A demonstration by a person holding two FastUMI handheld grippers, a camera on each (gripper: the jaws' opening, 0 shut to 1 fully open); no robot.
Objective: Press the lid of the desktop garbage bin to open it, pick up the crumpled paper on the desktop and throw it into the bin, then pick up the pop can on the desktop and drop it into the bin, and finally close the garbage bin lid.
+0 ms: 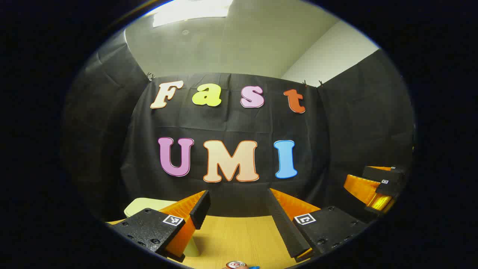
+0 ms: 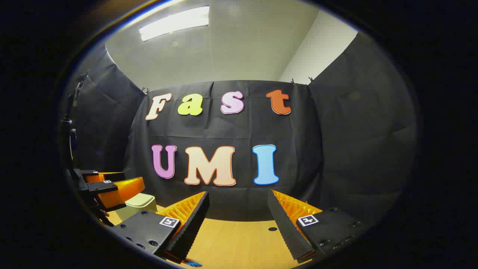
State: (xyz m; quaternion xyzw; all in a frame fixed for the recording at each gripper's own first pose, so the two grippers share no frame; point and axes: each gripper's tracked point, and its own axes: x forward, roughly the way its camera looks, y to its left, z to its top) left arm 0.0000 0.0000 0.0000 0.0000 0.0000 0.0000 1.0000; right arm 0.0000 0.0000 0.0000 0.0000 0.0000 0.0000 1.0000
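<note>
Pale green plastic forms the desktop garbage bin (image 1: 149, 205), a squat box with rounded corners and a flat lid that lies down on it; in the left gripper view it stands on the bench behind the left finger of the left hand-held gripper (image 1: 239, 220), which covers most of it. In the right gripper view the bin (image 2: 141, 203) sits far left on the bench, its top and front face plain. Pop can (image 1: 236, 265): a silver top with a red rim, cut off by the near edge of the left gripper view, low between that hand-held gripper's two fingers and nearer than their tips. A small blue item (image 1: 254, 267) lies just right of the can; it is too cut off to identify. Bench (image 1: 239, 239): light wood-grain top; a dark round hole (image 2: 272, 228) shows in it in the right gripper view. Room: black cloth walls on three sides, a pale ceiling with a lit panel above. Left hand-held gripper: fingers spread wide, nothing between them. Right hand-held gripper (image 2: 239, 220): fingers likewise spread, grasping nothing, over bare bench. From the right gripper view the left hand-held gripper (image 2: 108, 185) hangs just left of the bin, slightly above its lid.
</note>
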